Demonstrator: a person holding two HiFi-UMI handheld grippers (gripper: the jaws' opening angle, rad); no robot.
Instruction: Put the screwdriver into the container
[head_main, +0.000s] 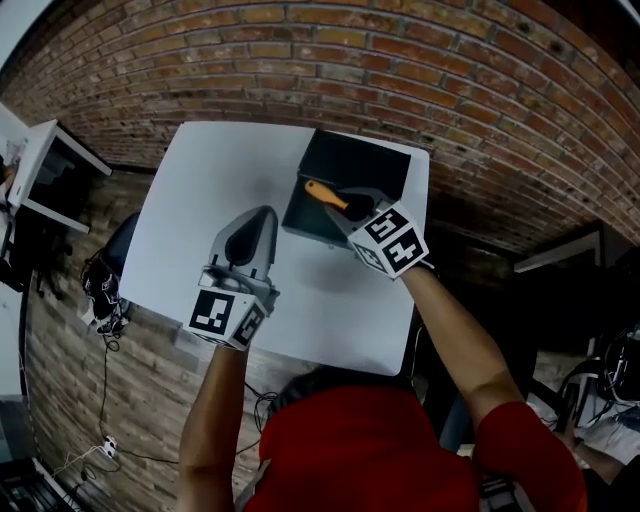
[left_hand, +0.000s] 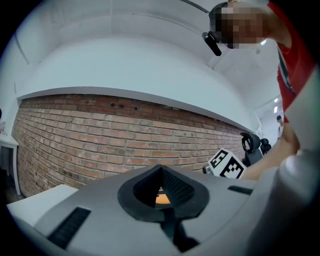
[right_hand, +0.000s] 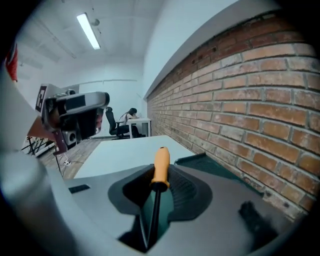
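Observation:
The screwdriver (head_main: 325, 194) has an orange handle and a dark shaft. My right gripper (head_main: 343, 205) is shut on its shaft, and the handle sticks out past the jaw tips. It hangs over the dark open container (head_main: 352, 162) at the far right of the white table (head_main: 200, 200). In the right gripper view the screwdriver (right_hand: 160, 169) runs straight between the pads of the right gripper (right_hand: 159, 186), with the container (right_hand: 212, 165) just ahead on the right. My left gripper (head_main: 262, 215) hovers over the table's middle, shut and empty. Its jaws (left_hand: 161, 172) meet at the tip.
A brick wall (head_main: 420, 70) runs behind the table. A white desk (head_main: 50, 160) stands at the left, with a dark chair (head_main: 122, 245) and cables (head_main: 100, 295) on the floor beside the table. A person sits at a far desk (right_hand: 131, 116).

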